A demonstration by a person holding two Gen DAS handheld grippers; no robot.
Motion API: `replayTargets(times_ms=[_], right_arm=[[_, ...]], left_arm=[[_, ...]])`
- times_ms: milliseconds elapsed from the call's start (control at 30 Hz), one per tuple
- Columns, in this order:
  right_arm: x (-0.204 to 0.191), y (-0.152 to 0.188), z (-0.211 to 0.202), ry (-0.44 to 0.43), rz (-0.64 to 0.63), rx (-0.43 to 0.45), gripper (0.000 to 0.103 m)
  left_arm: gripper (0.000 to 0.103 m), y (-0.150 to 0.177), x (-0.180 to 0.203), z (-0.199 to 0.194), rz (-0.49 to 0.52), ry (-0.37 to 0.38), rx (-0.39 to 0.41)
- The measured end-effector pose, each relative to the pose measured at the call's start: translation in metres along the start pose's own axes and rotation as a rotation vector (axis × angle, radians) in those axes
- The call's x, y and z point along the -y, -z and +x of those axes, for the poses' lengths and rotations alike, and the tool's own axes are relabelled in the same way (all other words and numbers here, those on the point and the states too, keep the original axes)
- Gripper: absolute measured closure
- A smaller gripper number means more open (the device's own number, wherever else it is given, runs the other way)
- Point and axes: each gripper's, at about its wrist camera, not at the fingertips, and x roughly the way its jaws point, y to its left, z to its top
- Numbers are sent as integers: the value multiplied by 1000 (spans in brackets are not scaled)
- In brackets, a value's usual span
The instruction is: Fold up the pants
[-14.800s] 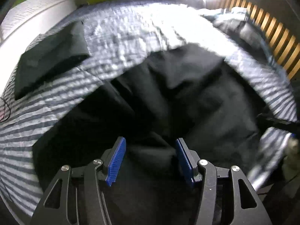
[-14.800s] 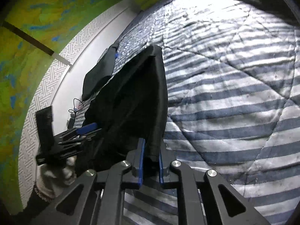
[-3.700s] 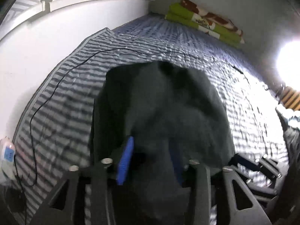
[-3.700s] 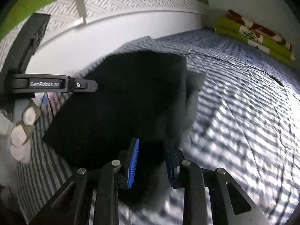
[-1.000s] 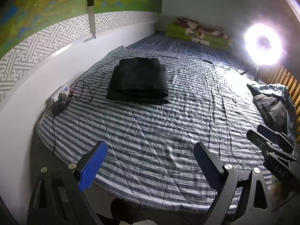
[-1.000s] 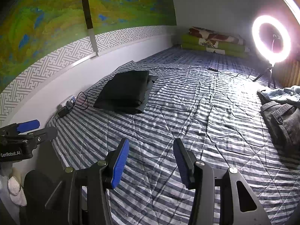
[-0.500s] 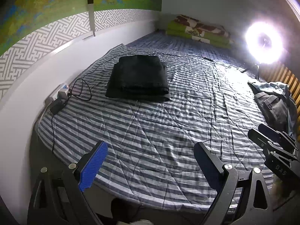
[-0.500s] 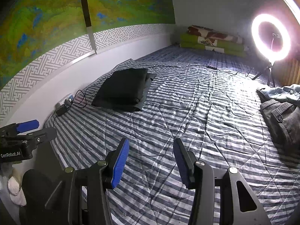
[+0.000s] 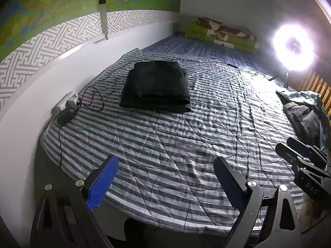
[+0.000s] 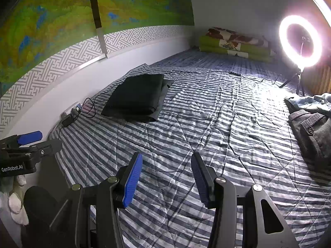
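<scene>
the black pants (image 9: 156, 86) lie folded in a neat stack on the bed (image 9: 186, 144) near the wall. both claws, left (image 9: 165, 184) and right (image 10: 166, 180), hang spread and empty. unfolded clothes (image 10: 310, 128) wait at the right edge.

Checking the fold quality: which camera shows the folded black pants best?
The left wrist view: the folded black pants lie nearly square-on, top face and stacked front edge both visible. The right wrist view shows them obliquely, from one corner.
</scene>
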Motion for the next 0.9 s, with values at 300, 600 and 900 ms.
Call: replayTargets(times_ms=[300,600,900], right_arm=[[-1,0,1,1,-1,-2,58],[-1,0,1,0,-1,-3,58],[-1,1,1,0,-3,-5,58]], left_arm=[[8,-1,0,1,2,4,0],[8,-2,0,3,4,5,-1],[8,-2,0,3,-10,9,-5]])
